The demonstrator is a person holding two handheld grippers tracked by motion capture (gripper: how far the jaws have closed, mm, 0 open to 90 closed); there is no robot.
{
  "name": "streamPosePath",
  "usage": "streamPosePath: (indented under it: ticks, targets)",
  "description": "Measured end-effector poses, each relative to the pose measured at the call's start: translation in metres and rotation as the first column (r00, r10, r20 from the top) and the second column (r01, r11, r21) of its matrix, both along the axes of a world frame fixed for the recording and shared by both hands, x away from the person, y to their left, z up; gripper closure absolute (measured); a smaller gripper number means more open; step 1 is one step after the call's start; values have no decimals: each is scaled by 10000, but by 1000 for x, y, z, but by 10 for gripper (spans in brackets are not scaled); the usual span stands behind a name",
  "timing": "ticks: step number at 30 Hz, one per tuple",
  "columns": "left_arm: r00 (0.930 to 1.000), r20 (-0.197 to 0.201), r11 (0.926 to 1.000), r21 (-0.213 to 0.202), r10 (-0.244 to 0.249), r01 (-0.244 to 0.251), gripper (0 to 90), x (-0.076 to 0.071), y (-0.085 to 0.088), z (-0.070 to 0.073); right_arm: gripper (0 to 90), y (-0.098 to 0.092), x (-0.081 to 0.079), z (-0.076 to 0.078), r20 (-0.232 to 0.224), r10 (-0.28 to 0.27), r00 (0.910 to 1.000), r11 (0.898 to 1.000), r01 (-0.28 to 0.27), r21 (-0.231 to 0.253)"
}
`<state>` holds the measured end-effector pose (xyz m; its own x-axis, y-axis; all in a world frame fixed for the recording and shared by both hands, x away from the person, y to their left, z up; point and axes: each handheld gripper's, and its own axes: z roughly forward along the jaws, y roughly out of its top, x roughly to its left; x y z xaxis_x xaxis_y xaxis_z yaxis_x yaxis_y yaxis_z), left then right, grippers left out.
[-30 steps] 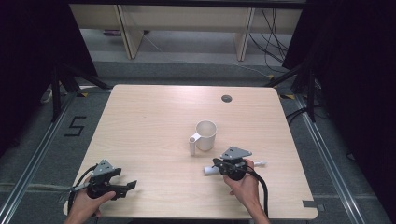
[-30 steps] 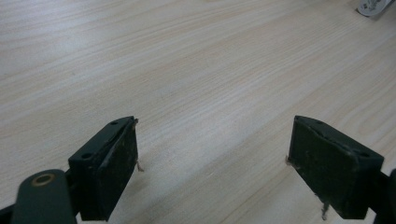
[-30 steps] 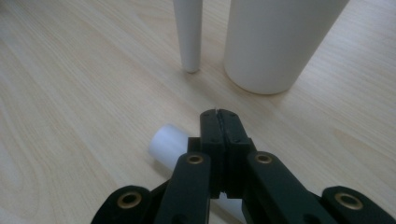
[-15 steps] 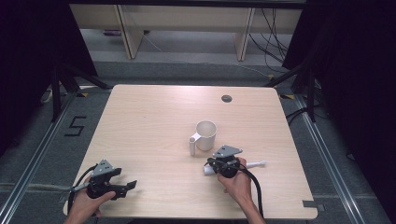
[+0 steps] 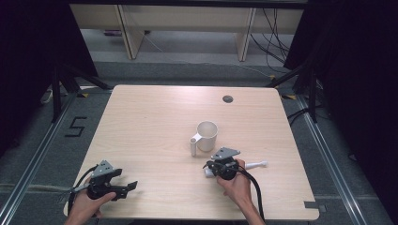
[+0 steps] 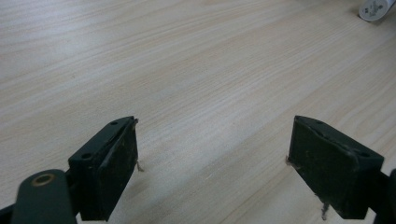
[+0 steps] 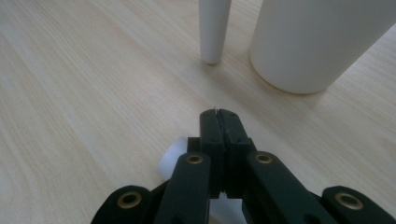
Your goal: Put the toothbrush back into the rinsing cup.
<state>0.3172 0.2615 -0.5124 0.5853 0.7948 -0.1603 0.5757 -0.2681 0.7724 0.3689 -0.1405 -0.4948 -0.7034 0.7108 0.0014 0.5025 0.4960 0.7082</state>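
Black right tool [image 5: 210,167] is lying low with jaws closed, over a white plastic cylinder [image 5: 254,164] beside the white mug [image 5: 207,135]. Left tool [image 5: 127,186] is resting open on the pale wooden tabletop [image 5: 150,122].

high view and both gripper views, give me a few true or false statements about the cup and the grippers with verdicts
1. The white cup stands upright on the table. True.
2. The left gripper is shut. False: its jaws stand wide apart over bare wood.
3. The right gripper is shut. True.
4. The right gripper is inside the cup. False: it is on the near side, outside it.
5. A white stick-like object lies beside the right gripper. True.
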Motion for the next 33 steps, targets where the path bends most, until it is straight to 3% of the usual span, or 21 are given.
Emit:
streamPosePath:
  ticks: [7,8,12,15,17,18,19,20,21,23,28,30,31,32,33]
  targets:
    - [10000,18,10000,-15,-10,10,152,0,0,0,900,-1,-6,-2,-147,231,9996,9997,-232,-35]
    - [10000,27,10000,-16,-2,2,152,0,0,0,900,-2,-5,-2,6,381,9993,9992,-381,-109]
    - [10000,31,10000,8,6,-6,152,0,0,1,900,-3,-11,-3,-374,241,9990,9997,-240,22]
    - [10000,51,10000,-10,-2,2,152,0,0,1,900,-5,-15,-2,-420,275,9987,9996,-275,3]
    - [10000,56,10000,-21,5,-5,152,0,0,0,899,-7,-16,-2,-322,458,9984,9989,-459,-23]
    - [10000,59,10000,-12,-2,2,152,0,0,1,898,-7,-18,-1,-449,328,9985,9995,-327,24]
    - [10000,66,10000,-23,-11,11,152,0,0,1,898,-7,-19,-2,-261,274,9993,9996,-273,44]
    - [10000,67,10000,-24,-22,22,152,0,1,1,898,-7,-20,-1,-448,379,9983,9993,-378,24]
    - [10000,55,10000,-8,-14,14,152,0,1,1,897,-8,-18,-1,-240,594,9979,9982,-596,-84]
    - [9999,76,9999,-131,71,-70,152,0,0,1,897,-8,-21,-1,-395,372,9985,9993,-375,-64]
    - [9999,76,9998,-159,73,-72,152,0,0,1,895,-6,-24,-4,-334,474,9983,9988,-476,-69]
    - [10000,9,9999,-111,99,-99,152,0,0,2,894,-7,-26,-2,-476,424,9980,9987,-436,-245]
    - [10000,-35,9999,153,-65,66,152,0,2,3,894,-7,-26,-2,-430,647,9970,9973,-661,-331]
    - [9999,15,9999,-116,100,-100,152,0,0,2,893,-7,-25,-4,-195,773,9968,9967,-778,-251]
    - [10000,15,9999,-110,86,-86,152,0,0,2,891,-7,-28,-3,-474,586,9972,9977,-601,-303]
